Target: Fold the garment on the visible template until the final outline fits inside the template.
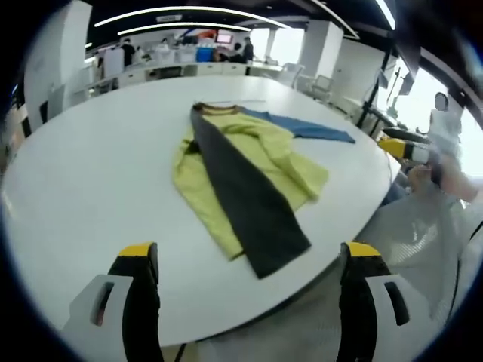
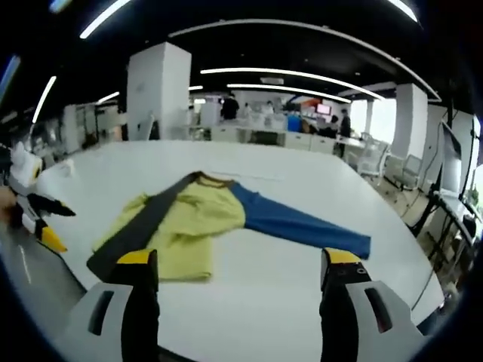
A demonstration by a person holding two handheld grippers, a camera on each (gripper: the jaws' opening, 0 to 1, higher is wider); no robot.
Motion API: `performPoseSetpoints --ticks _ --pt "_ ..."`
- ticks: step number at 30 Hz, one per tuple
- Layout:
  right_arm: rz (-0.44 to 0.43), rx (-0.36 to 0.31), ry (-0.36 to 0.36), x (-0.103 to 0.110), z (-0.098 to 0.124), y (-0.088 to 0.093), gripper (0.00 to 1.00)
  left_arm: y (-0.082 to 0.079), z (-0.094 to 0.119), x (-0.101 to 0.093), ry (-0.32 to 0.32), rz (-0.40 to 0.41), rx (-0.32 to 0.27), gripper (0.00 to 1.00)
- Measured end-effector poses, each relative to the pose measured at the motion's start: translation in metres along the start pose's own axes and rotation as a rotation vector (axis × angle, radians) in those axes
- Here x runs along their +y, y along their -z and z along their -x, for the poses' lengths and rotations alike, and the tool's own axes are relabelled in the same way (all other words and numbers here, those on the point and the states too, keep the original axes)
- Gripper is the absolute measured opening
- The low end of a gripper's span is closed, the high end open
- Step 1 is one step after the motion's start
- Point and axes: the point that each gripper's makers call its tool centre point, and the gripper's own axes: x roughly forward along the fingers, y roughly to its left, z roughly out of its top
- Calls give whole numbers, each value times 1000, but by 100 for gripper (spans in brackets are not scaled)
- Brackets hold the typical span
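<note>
A garment lies on the round white table (image 1: 90, 173). Its yellow body (image 1: 264, 154) is rumpled, a dark grey sleeve (image 1: 245, 192) is folded diagonally across it, and a blue sleeve (image 1: 313, 130) stretches out flat. Faint thin lines mark the table beyond the collar (image 1: 219, 110). My left gripper (image 1: 249, 260) hovers open at the near table edge, short of the grey sleeve's end. In the right gripper view the yellow body (image 2: 189, 219), grey sleeve (image 2: 139, 226) and blue sleeve (image 2: 302, 225) lie ahead of my right gripper (image 2: 240, 265), which is open and holds nothing.
The table edge (image 1: 355, 226) curves close to my left gripper, with a person's pale clothing (image 1: 415, 234) beyond it. A white pillar (image 2: 157, 90), desks, chairs (image 2: 370, 158) and several people stand at the back of the room.
</note>
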Motion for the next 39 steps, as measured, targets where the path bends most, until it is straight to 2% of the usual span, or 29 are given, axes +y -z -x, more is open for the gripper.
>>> performPoseSetpoints --ticks 4,10,15,19,23,30,35,39 --pt "-19 3 13 -5 1 2 86 5 -3 -3 16 -14 30 96" --pt "-23 1 5 -3 2 1 84 15 -9 -8 53 -7 82 89" --pt "-22 6 4 -3 1 2 83 19 -13 -8 70 29 104 82" --pt "-20 18 -3 -1 1 4 79 29 -19 -9 64 55 169 75" --pt "-11 20 -3 -1 1 4 76 36 -25 -11 71 76 203 64" --pt "-12 29 -13 1 0 6 78 40 -32 -11 67 123 213 48" --pt "-6 31 -22 3 -1 6 79 45 -35 -13 70 136 235 43" --pt "-5 38 -64 10 -2 8 84 45 -36 -14 66 160 235 37"
